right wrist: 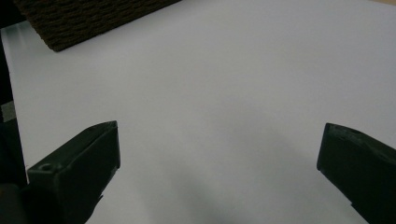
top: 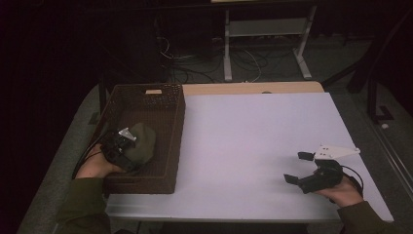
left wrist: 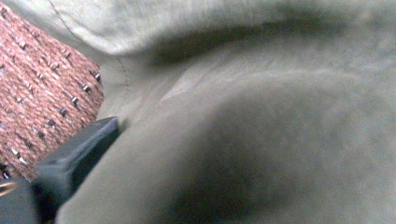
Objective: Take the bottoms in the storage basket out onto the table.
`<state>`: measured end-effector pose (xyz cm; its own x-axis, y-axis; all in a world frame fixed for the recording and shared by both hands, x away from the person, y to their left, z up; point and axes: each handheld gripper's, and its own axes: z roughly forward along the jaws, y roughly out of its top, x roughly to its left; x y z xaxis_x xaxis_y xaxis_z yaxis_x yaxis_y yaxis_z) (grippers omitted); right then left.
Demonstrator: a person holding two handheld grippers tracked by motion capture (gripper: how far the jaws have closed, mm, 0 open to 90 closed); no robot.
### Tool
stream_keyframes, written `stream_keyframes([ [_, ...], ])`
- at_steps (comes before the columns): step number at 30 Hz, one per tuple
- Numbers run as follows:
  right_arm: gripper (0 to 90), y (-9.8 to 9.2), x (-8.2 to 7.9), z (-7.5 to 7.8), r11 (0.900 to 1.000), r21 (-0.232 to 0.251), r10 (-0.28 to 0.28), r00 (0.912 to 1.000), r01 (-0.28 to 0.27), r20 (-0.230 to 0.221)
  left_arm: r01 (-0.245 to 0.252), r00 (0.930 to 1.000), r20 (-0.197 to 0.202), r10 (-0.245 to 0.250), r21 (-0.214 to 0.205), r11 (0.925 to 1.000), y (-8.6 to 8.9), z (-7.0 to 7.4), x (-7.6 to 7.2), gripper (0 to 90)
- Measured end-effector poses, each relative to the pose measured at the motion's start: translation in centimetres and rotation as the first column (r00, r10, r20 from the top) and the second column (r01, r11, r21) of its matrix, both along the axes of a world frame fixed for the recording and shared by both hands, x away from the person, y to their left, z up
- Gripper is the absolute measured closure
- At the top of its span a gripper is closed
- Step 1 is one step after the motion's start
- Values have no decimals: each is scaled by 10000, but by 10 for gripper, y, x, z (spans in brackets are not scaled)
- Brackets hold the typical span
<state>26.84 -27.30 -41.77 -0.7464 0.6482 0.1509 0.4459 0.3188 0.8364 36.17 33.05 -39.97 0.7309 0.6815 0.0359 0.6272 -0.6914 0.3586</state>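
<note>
Counting from the left, we see one brown woven basket (top: 168,105) on the left part of the table (top: 253,141), and one olive-green cloth (top: 142,142) bunched inside it near the front. Our left hand (top: 95,166) comes in over the basket's near left corner, and the left gripper (top: 127,146) points into the basket against the cloth. In the left gripper view, the fabric (left wrist: 261,140) crowds the lens, with one black jaw at the lower left lying along it and the basket's weave (left wrist: 42,88) beyond; the other jaw is hidden by the cloth, so we cannot tell whether the jaws pinch it or stand loose. Toward the right, the white table lies bare between the two hands. At the near right edge our right hand (top: 343,190) rests low, its right gripper (top: 298,167) aimed leftward across the table. Its jaws are spread wide with nothing between them, and the right gripper view shows the basket's corner (right wrist: 84,18) well off.
</note>
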Motion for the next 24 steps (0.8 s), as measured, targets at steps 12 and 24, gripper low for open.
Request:
stream_keyframes([
  [12,0,0,1,0,10000,15,34,10000,-33,-57,-273,9989,-398,247,-652,9975,1,8,0,402],
  [24,0,-1,1,0,10000,81,-14,10000,15,-69,-710,9975,-96,703,-1247,9897,6,18,1,431],
])
